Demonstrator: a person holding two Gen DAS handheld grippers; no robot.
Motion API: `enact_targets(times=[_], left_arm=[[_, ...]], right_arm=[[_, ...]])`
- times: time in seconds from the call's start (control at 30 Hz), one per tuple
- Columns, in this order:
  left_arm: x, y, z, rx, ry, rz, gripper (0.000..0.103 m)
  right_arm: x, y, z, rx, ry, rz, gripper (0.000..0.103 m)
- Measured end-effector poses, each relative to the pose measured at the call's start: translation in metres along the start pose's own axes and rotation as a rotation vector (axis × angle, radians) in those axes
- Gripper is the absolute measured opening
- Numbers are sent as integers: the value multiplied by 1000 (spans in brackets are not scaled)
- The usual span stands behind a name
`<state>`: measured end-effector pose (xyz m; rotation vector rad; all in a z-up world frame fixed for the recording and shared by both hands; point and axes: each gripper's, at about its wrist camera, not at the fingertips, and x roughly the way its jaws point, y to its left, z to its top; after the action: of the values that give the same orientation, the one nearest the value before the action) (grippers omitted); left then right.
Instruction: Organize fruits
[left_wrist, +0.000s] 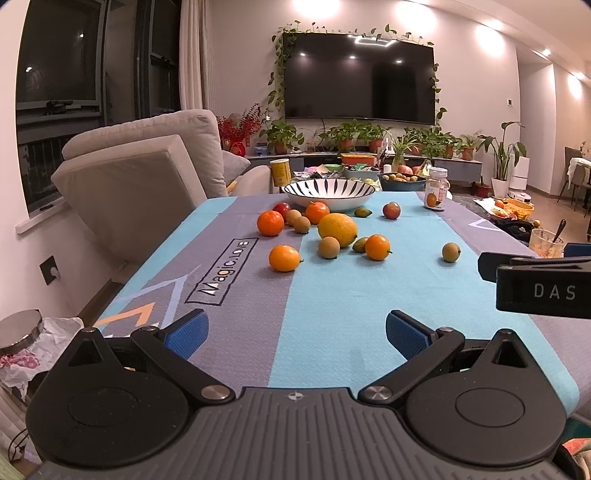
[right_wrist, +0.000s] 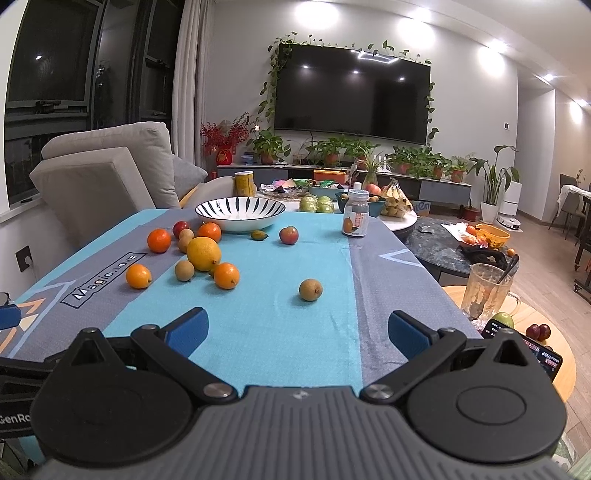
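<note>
Two grippers: left gripper (left_wrist: 297, 334) and right gripper (right_wrist: 297, 334) both hovered low in frame over the cloth (left_wrist: 332, 288), fingers spread wide, grasping nothing.
Fruit: lemon (left_wrist: 338, 229) lay mid-frame among oranges (left_wrist: 270, 222) and small brown fruits (left_wrist: 328, 247); one brown fruit (right_wrist: 310, 290) sat apart, right of centre.
Bowl: striped bowl (left_wrist: 328, 192) stood beyond the fruit, upper centre, holding no fruit.
Jar: jar (right_wrist: 355, 218) stood right of the bowl.
</note>
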<state>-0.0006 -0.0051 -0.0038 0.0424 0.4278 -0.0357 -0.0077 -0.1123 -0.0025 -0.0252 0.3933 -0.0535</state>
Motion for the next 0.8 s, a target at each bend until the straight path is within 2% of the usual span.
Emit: enact_targets(times=[0.8], left_arm=[[-3, -3, -2, 5, -26, -14, 103]], right_arm=[[-1, -1, 0, 9, -11, 5, 62]])
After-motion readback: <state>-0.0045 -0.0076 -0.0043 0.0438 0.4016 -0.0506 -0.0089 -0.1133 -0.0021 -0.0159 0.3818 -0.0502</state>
